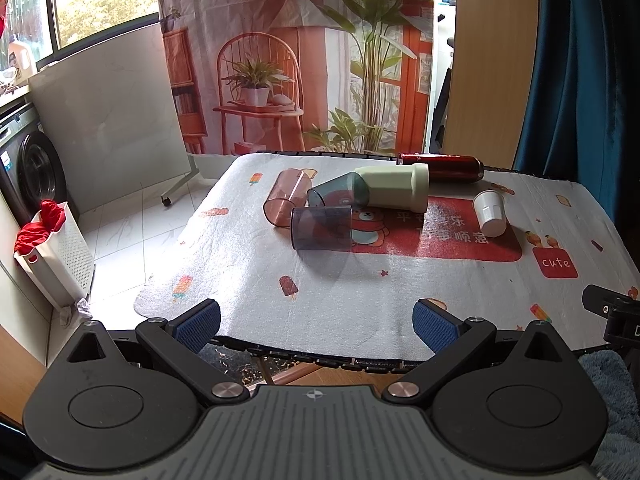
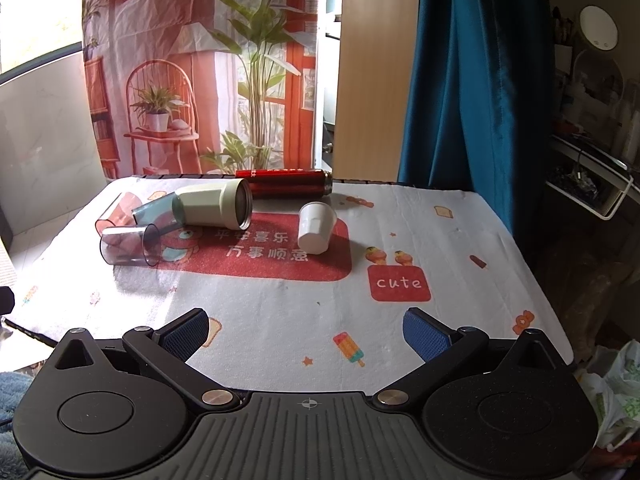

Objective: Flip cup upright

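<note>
Five cups lie tipped over on the counter (image 1: 248, 320), and a red bottle (image 1: 440, 168) lies behind them.

From the left wrist, we see our left gripper (image 1: 316, 322) wide open and holding nothing. It hangs near the front edge of the counter, well apart from the cups. The clear grey cup (image 1: 322, 228) is closest to us. A pink cup (image 1: 286, 198) lies just beside it, then a blue-green cup (image 1: 340, 194) that touches the big cream cup (image 1: 394, 188). The small white cup (image 1: 490, 212) lies alone on the red patch.

From the right wrist, we see our right gripper (image 2: 306, 330) wide open too, with nothing in it. The small white cup (image 2: 316, 226) lies in front of it, its flat bottom toward us.

We think this white cup is light and thin, so a hard squeeze could crush it. We would pinch it softly across its round side. The clear cups look stiff and slippery.
</note>
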A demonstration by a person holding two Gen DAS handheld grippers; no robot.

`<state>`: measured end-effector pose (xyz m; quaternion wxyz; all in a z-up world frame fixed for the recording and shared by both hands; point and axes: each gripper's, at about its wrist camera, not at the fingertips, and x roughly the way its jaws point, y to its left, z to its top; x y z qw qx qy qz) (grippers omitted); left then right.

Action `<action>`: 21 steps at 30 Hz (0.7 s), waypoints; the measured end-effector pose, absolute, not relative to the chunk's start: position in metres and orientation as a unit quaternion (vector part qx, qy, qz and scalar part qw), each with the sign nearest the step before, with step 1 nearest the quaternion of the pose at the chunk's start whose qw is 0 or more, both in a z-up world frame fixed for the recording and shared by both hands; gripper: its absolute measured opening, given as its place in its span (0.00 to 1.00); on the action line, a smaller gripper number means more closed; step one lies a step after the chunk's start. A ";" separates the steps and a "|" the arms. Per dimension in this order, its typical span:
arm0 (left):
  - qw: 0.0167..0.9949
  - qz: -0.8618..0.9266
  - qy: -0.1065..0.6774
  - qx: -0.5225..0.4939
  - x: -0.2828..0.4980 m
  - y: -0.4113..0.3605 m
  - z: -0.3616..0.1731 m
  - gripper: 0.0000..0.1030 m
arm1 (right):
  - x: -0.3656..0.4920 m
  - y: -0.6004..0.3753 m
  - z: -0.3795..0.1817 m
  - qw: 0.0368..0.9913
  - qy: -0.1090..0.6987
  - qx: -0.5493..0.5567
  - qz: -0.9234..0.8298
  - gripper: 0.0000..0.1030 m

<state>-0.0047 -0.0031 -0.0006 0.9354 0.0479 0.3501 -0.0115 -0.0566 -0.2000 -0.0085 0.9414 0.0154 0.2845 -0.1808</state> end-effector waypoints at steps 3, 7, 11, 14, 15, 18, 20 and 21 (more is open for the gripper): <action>0.935 -0.011 0.350 0.048 -0.005 -0.003 -0.001 1.00 | -0.056 -0.200 -0.008 0.941 0.285 0.016 -0.181 1.00; 0.936 -0.010 0.348 0.050 -0.005 -0.003 0.001 1.00 | -0.054 -0.201 -0.007 0.941 0.285 0.019 -0.180 1.00; 0.936 -0.009 0.349 0.048 -0.005 -0.001 0.000 1.00 | -0.054 -0.204 -0.006 0.941 0.287 0.021 -0.179 1.00; 0.935 -0.009 0.351 0.045 -0.004 0.000 -0.001 1.00 | -0.053 -0.205 -0.006 0.940 0.290 0.022 -0.178 1.00; 0.935 -0.009 0.352 0.045 -0.003 0.000 -0.001 1.00 | -0.053 -0.205 -0.006 0.940 0.291 0.021 -0.178 1.00; 0.934 -0.009 0.353 0.043 -0.002 0.001 -0.001 1.00 | -0.051 -0.204 -0.005 0.940 0.292 0.018 -0.177 1.00; 0.935 -0.008 0.353 0.042 -0.002 0.001 0.000 1.00 | -0.051 -0.204 -0.004 0.940 0.293 0.017 -0.177 1.00; 0.935 -0.008 0.353 0.041 -0.002 0.001 0.000 1.00 | -0.051 -0.204 -0.004 0.940 0.293 0.017 -0.177 1.00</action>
